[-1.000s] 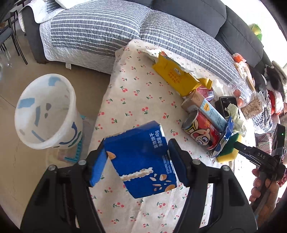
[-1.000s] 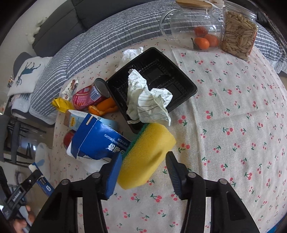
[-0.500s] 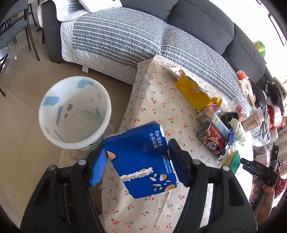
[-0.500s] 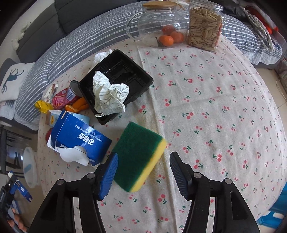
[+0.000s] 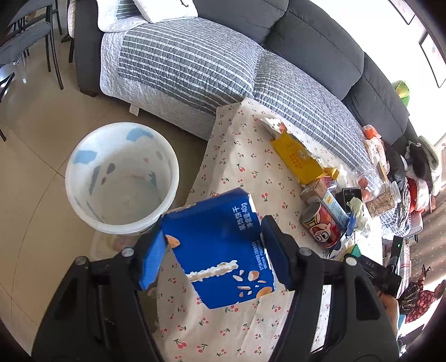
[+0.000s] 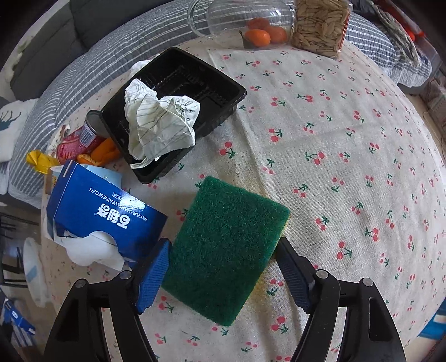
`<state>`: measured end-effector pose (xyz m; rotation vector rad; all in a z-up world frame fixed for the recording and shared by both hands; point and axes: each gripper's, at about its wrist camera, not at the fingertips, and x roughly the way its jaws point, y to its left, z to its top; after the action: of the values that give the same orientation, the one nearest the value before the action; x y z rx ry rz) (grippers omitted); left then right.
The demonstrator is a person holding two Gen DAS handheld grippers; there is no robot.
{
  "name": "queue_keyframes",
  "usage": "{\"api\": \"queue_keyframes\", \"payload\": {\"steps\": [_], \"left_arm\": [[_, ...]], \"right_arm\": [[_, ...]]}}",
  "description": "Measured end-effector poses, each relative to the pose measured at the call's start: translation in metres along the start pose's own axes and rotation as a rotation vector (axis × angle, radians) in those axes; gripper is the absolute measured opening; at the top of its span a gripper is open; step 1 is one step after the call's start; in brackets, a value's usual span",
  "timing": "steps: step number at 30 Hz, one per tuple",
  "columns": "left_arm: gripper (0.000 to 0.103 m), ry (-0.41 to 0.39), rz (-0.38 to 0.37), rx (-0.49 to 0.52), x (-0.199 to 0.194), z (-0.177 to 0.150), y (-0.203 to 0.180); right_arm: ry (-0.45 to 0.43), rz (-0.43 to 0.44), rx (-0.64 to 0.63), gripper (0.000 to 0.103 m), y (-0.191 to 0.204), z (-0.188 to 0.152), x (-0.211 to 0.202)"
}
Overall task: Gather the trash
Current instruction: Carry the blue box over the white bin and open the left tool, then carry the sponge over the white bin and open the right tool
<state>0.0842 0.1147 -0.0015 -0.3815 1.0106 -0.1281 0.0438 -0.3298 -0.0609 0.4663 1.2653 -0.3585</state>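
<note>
My left gripper [image 5: 214, 254] is shut on a blue biscuit box [image 5: 220, 247] and holds it in the air near the table's corner, beside the white bin [image 5: 122, 178] on the floor. My right gripper [image 6: 223, 274] is open around a green and yellow sponge [image 6: 223, 245] that lies flat on the cherry-print tablecloth [image 6: 348, 139]. A torn blue biscuit box [image 6: 103, 214] with white paper lies left of the sponge. A black tray [image 6: 178, 92] holds crumpled paper [image 6: 159, 122]. A red can [image 6: 80, 136] lies behind it.
A yellow packet [image 5: 298, 158], a carton [image 5: 326, 197] and a red can [image 5: 320, 228] lie on the table. A glass jar with oranges [image 6: 251, 25] and a jar of seeds [image 6: 320, 25] stand at the far edge. A striped grey sofa [image 5: 195, 64] runs behind the table.
The left gripper has carried the blue box up and toward the bin. The right gripper has opened wider and the sponge has dropped flat onto the cloth.
</note>
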Motion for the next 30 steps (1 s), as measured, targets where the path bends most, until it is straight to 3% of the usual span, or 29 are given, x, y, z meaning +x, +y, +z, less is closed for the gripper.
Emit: {"api": "queue_keyframes", "payload": {"steps": [4, 10, 19, 23, 27, 30], "left_arm": [[0.067, -0.059, 0.01, -0.031, 0.003, 0.019, 0.025], [0.067, -0.11, 0.09, -0.072, 0.019, 0.041, 0.06], [0.068, -0.117, 0.185, -0.043, 0.041, 0.047, 0.094], [0.084, -0.066, 0.222, -0.041, 0.043, 0.046, 0.102], [0.086, -0.07, 0.286, -0.003, 0.027, 0.043, 0.108], [0.098, -0.047, 0.324, -0.004, 0.015, 0.038, 0.119]], "right_arm": [[-0.074, -0.018, -0.043, 0.065, 0.01, -0.004, -0.022], [-0.177, 0.045, -0.091, 0.065, 0.021, -0.011, -0.062], [-0.286, 0.12, -0.25, 0.065, 0.08, -0.033, -0.099], [-0.303, 0.165, -0.334, 0.066, 0.114, -0.046, -0.112], [-0.299, 0.212, -0.439, 0.066, 0.164, -0.061, -0.116], [-0.279, 0.25, -0.517, 0.067, 0.208, -0.073, -0.11]]}}
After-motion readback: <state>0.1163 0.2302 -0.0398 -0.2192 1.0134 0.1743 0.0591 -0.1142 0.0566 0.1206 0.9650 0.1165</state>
